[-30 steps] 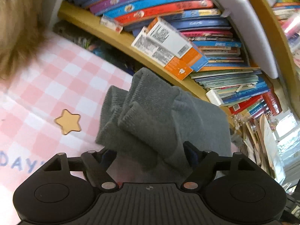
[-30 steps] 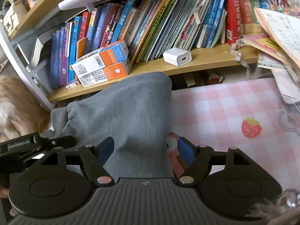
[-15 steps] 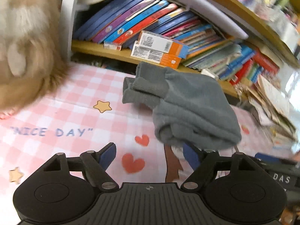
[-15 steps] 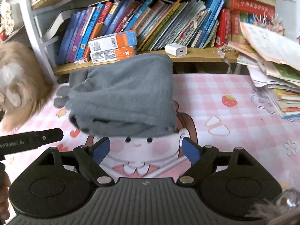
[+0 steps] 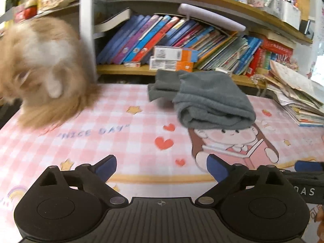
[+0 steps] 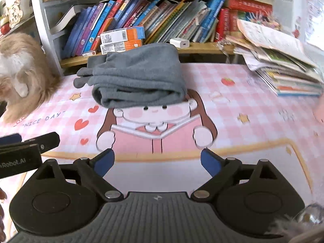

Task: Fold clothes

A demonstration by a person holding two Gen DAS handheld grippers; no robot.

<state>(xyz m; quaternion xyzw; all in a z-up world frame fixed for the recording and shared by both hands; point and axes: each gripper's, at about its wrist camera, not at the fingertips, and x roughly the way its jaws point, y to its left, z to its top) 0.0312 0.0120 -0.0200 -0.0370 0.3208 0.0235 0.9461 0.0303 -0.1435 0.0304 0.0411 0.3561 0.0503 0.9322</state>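
Observation:
A grey fleece garment (image 5: 204, 99) lies folded in a thick bundle at the back of the pink checked mat (image 5: 129, 141), just in front of the bookshelf; it also shows in the right wrist view (image 6: 139, 77). My left gripper (image 5: 162, 167) is open and empty, well back from the garment near the mat's front. My right gripper (image 6: 158, 161) is open and empty too, equally far back. The right gripper's tip (image 5: 307, 172) shows at the right of the left wrist view, and the left gripper's body (image 6: 26, 151) at the left of the right wrist view.
A fluffy tan cat (image 5: 42, 70) sits on the mat's left side, also in the right wrist view (image 6: 22, 70). A wooden shelf of books (image 6: 154, 28) with orange boxes (image 6: 123, 40) runs behind. A stack of books and papers (image 6: 283, 66) lies at the right.
Both grippers let go of the grey garment and pulled back toward the front of the mat. The garment now lies folded at the back. The cat came into fuller view on the left.

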